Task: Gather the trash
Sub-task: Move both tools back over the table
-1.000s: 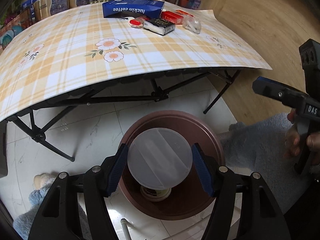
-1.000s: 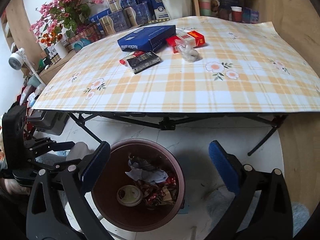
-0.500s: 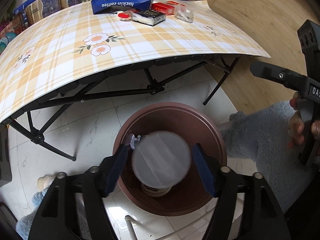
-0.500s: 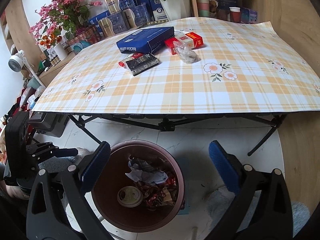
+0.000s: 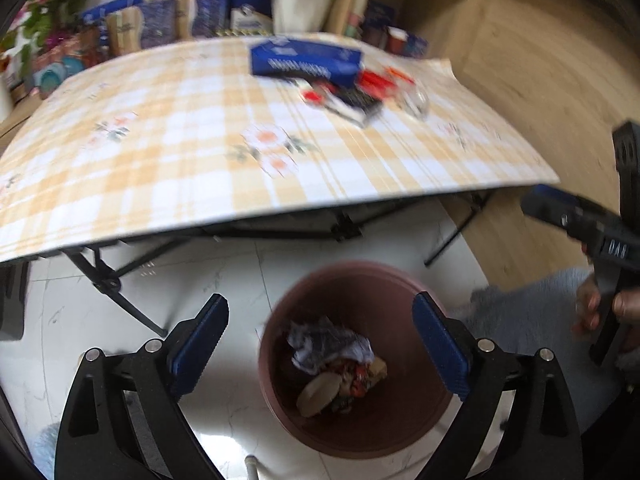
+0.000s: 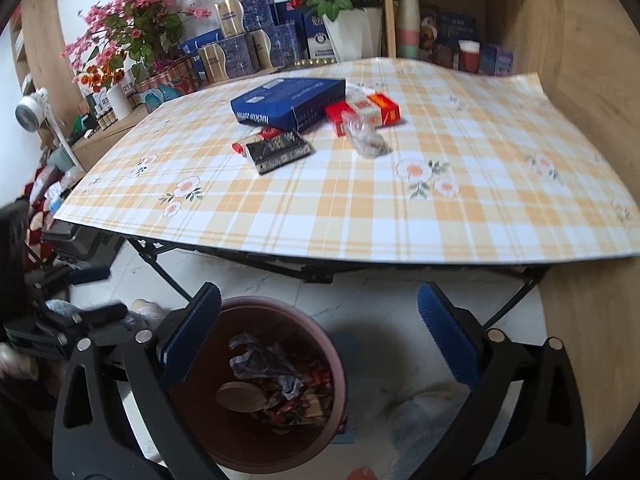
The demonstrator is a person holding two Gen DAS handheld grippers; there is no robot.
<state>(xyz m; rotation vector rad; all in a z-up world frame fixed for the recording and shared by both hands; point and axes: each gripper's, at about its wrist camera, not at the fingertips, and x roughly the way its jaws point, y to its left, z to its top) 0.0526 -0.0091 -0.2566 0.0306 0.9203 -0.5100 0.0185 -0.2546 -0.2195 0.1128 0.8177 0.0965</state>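
We list a round brown plastic bin on the white floor, holding crumpled paper, wrappers and a round pale lid; our left gripper hangs above it, jaws opening with nothing between them. Our right gripper stands wide apart and empty beside the bin. On the yellow-checked worktop lie a flat blue carton, red packets, a black packet and a clear crumpled wrapper.
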